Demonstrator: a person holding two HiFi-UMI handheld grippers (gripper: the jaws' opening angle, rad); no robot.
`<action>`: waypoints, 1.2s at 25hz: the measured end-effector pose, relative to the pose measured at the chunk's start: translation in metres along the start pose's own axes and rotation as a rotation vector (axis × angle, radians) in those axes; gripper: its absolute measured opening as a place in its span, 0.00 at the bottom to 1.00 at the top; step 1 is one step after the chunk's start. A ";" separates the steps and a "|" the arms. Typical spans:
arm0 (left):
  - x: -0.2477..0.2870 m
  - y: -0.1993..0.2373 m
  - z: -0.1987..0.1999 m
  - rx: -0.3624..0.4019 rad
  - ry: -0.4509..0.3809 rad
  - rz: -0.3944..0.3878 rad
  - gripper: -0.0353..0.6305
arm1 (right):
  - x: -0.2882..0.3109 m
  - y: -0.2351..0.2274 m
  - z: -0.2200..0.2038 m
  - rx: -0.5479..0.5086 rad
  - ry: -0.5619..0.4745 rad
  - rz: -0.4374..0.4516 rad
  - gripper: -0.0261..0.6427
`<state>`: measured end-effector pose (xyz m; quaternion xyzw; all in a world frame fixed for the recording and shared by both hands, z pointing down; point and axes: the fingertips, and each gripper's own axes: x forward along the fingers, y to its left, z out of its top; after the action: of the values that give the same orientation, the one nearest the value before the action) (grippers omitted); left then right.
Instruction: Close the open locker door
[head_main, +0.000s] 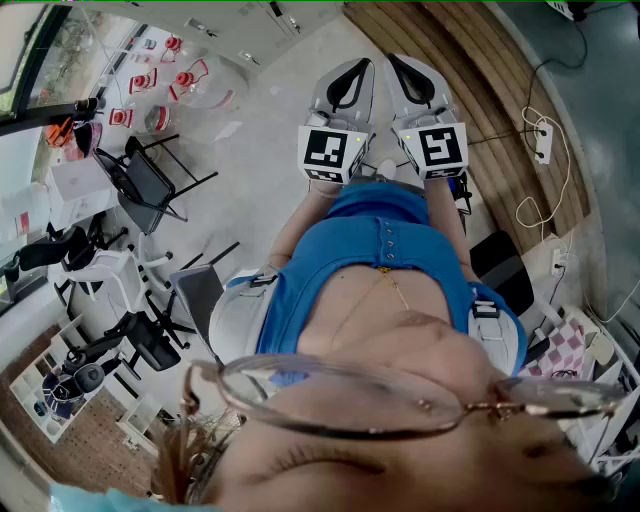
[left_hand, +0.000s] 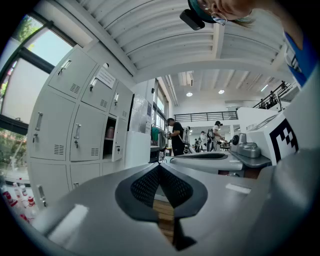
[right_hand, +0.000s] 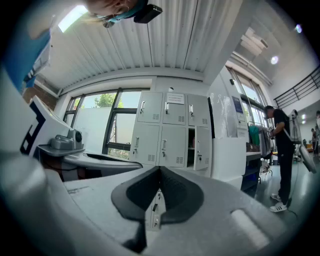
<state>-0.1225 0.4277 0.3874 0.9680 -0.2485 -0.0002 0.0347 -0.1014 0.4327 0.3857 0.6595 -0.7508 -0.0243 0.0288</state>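
Currently we judge the task as not yet begun: no step of the closing action is done. We hold the left tongs (head_main: 342, 88) and the right tongs (head_main: 418, 85) side by side in front of the body, both aimed across the room.

State of the tongs:
- Left tongs: the left gripper view shows the pads meeting at their tips. They are clenched, with nothing between them.
- Right tongs: the right gripper view shows the same. They are clenched and empty.

Location of the work item: the locker door (right_hand: 202, 147) hangs swung outward in the middle row of the locker bank (right_hand: 165, 135), toward that bank's right end as the right gripper view shows it. The compartment (right_hand: 191, 146) beside the door is exposed. The other doors that we can see sit flush.

The door is well apart from both tongs, with open floor (head_main: 250, 150) between. We judge that everything remains to be done:
1. Approach the locker bank.
2. Bring one pair of tongs against the door's outer face.
3. Push until the door sits flush with its neighbours.
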 end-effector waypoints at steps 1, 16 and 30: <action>-0.001 -0.003 0.000 -0.002 0.001 0.001 0.04 | -0.004 -0.001 0.000 0.009 -0.006 -0.004 0.04; 0.027 0.032 -0.008 -0.052 -0.002 -0.028 0.04 | 0.036 -0.012 -0.011 0.059 -0.023 0.005 0.04; 0.110 0.137 0.005 -0.025 -0.012 -0.116 0.04 | 0.162 -0.047 -0.007 0.022 -0.032 -0.056 0.04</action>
<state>-0.0923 0.2551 0.3930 0.9802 -0.1923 -0.0113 0.0454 -0.0755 0.2658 0.3913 0.6801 -0.7326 -0.0272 0.0087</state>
